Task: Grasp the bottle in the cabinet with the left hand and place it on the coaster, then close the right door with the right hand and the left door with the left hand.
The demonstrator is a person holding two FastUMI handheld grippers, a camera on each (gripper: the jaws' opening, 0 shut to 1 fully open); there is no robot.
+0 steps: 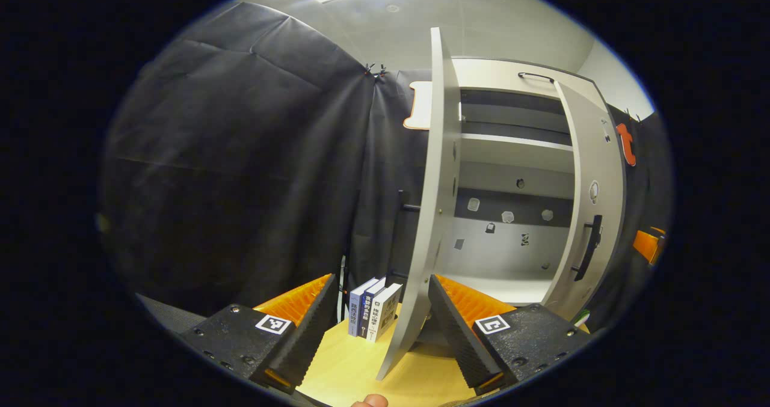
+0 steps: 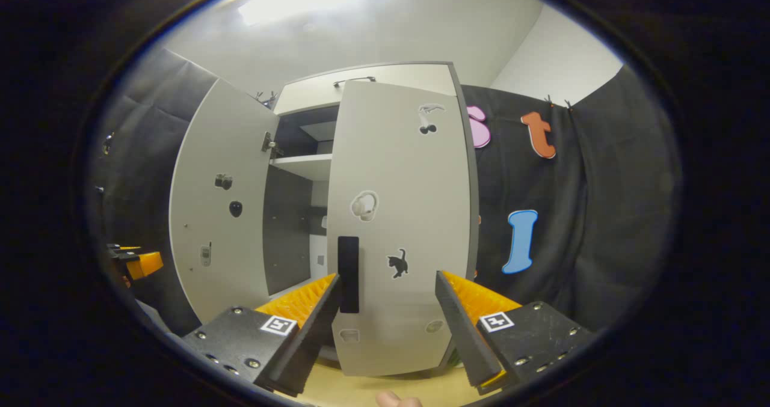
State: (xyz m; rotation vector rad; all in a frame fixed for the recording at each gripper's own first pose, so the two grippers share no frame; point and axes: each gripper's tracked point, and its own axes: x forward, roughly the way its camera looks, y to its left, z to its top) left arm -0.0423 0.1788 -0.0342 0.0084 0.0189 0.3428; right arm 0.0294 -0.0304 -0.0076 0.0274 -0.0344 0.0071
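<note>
My left tool (image 1: pixel 382 311) is open, its two fingers spread wide with the edge of the left door (image 1: pixel 428 214) standing between them, though neither finger presses on it. That door is a tall pale panel, upright with its long axis vertical, and in the left gripper view I see it nearly edge-on, swung well out from the cabinet (image 1: pixel 511 154). Inside the cabinet I see a white shelf (image 1: pixel 514 142) across the upper part, a dark band with small stickers on the back wall, and a pale floor (image 1: pixel 511 287) at the bottom; nothing stands on the parts of the shelf or floor that I can see. The bottle and the coaster I cannot make out. Just left of the door's lower edge, three books (image 1: pixel 373 308) stand upright in a row on the wooden tabletop (image 1: pixel 355 365). My right tool (image 2: pixel 388 311) is open too, its fingers on either side of the lower part of the right door (image 2: pixel 400 226), with the dark vertical handle (image 2: pixel 348 273) just beside the left finger. In the right gripper view that door stands upright and faces me, partly ajar, with small stickers on its front. My left tool shows far off at the left edge of that view.
</note>
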